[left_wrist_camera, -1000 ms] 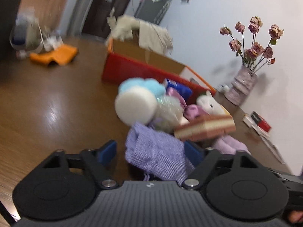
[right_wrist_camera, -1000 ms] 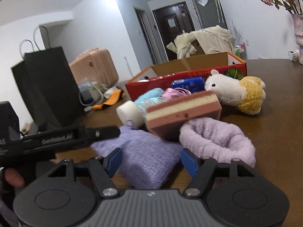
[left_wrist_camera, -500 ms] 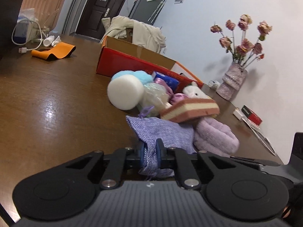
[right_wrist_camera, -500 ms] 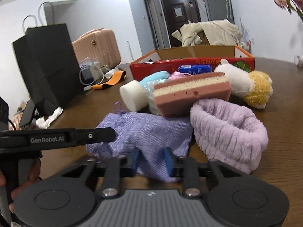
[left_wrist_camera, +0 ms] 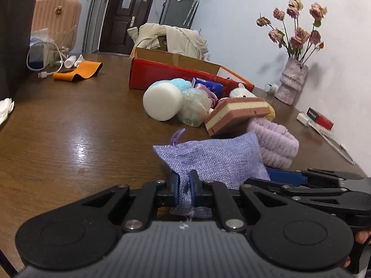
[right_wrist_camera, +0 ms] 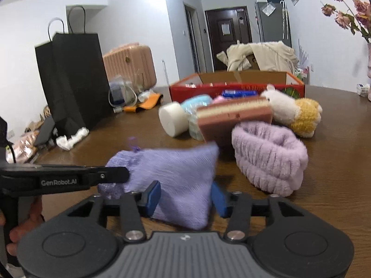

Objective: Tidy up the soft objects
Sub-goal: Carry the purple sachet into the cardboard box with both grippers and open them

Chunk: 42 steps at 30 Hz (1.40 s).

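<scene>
Now the left tongs are clamped on the near edge of a lilac woven pouch lying on the brown table just ahead of them; only a thin fold of cloth is pinched, so in my judgement it could slip free if lifted quickly. The right tongs have just been opening; their blue pads stand apart on either side of the same pouch, apparently not pressing it. If they closed again while the left pulls, the loose weave could stretch or the drawstring loop could snag.

Going left to right beyond the tongs: an orange cloth and a white cable lie far off to the left; a red cardboard box stands far ahead; nearer, a white foam cylinder, a clear wrapped bundle and a striped pink-and-cream sponge crowd together; the sponge leans on a fluffy lilac band, which touches the pouch's right side and may be dragged along; a plush toy sits behind; a vase of dried roses stands far right by the wall.
</scene>
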Each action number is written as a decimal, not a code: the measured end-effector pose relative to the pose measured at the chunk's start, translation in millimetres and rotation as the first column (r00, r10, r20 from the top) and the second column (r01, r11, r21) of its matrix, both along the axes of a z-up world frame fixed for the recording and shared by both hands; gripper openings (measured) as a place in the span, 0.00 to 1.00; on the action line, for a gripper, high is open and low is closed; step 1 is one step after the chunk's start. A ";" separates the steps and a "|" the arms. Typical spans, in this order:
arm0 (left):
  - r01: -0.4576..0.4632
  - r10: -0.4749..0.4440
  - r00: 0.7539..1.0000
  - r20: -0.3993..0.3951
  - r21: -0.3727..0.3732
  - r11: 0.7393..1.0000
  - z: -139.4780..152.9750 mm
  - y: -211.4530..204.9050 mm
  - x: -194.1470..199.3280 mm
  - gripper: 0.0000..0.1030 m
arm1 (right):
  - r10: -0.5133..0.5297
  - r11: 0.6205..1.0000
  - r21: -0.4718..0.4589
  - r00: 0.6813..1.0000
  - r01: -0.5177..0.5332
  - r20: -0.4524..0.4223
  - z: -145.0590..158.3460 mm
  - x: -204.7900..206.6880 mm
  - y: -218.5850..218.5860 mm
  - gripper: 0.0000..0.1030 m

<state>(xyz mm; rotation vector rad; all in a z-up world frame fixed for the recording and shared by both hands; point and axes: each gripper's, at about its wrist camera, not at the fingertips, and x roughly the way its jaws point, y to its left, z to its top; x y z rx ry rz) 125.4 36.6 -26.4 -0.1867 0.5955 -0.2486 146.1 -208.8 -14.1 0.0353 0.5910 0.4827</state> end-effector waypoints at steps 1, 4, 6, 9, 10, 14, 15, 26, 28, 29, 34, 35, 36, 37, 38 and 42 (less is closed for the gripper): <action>0.000 0.000 1.000 0.002 0.006 1.000 -0.4 -0.2 0.7 0.10 | -0.009 1.000 0.001 1.000 0.009 -0.008 -1.3 1.9 -0.7 0.47; 0.004 -0.004 1.000 0.005 0.012 1.000 -1.6 0.3 2.9 0.10 | 0.002 1.000 0.012 1.000 -0.002 -0.014 -2.9 3.8 -1.7 0.37; 0.003 -0.003 1.000 0.007 0.019 1.000 -2.2 -0.4 3.7 0.10 | 0.018 1.000 0.006 1.000 -0.018 -0.017 -4.7 4.2 0.4 0.17; 0.010 -0.010 1.000 0.015 0.030 0.999 -1.1 -2.2 3.6 0.10 | 0.033 0.999 -0.002 0.999 -0.033 -0.007 -5.4 2.4 3.5 0.05; 0.010 -0.011 1.000 0.016 0.036 0.999 -0.2 -2.6 3.6 0.09 | 0.028 1.000 -0.006 1.000 -0.028 0.000 -4.4 1.8 4.1 0.05; 0.006 -0.011 0.993 0.115 0.046 0.999 32.0 -2.8 -2.1 0.08 | 0.046 0.999 0.025 0.996 -0.048 0.070 18.7 -5.9 2.8 0.04; 0.015 -0.022 0.987 0.160 0.043 0.999 44.0 -2.3 -2.7 0.08 | 0.062 0.998 0.024 0.992 -0.066 0.113 29.5 -7.7 3.4 0.04; 0.059 -0.066 0.978 0.197 0.043 0.997 149.7 3.5 220.2 0.08 | 0.120 0.988 0.078 0.976 -0.136 0.184 148.9 188.8 3.4 0.04; 0.040 -0.051 0.987 0.152 0.075 0.996 144.8 -0.9 279.3 0.08 | 0.116 0.990 0.067 0.988 -0.123 0.102 152.8 253.1 15.1 0.04; -0.009 -0.007 0.989 0.150 0.100 0.995 138.4 -2.6 307.0 0.08 | 0.111 0.992 0.060 0.992 -0.115 0.065 151.2 284.4 21.0 0.04; -0.059 0.063 0.998 -0.010 0.205 0.977 84.5 -7.3 429.6 0.09 | 0.053 0.998 0.034 0.979 -0.047 -0.197 105.5 428.9 52.2 0.04; -0.083 0.098 0.994 -0.050 0.242 0.967 72.3 -8.3 449.3 0.11 | 0.034 0.999 0.021 0.975 -0.030 -0.221 95.2 445.8 58.4 0.04; -0.086 0.112 0.990 -0.083 0.274 0.958 64.2 -8.3 461.8 0.11 | 0.009 1.000 -0.005 0.971 -0.011 -0.237 84.5 460.1 62.9 0.04; -0.085 0.128 0.983 -0.134 0.285 0.955 59.9 -6.8 472.7 0.18 | 0.006 1.000 -0.025 0.962 -0.014 -0.271 73.2 470.8 67.6 0.04; -0.083 0.129 0.979 -0.158 0.266 0.960 60.0 -2.8 477.4 0.32 | 0.030 0.999 -0.029 0.941 -0.042 -0.338 60.4 481.1 71.9 0.08; -0.082 0.106 0.991 -0.078 0.266 0.961 66.7 -1.5 468.9 0.56 | 0.047 0.998 -0.020 0.931 -0.058 -0.363 39.5 483.3 72.0 0.13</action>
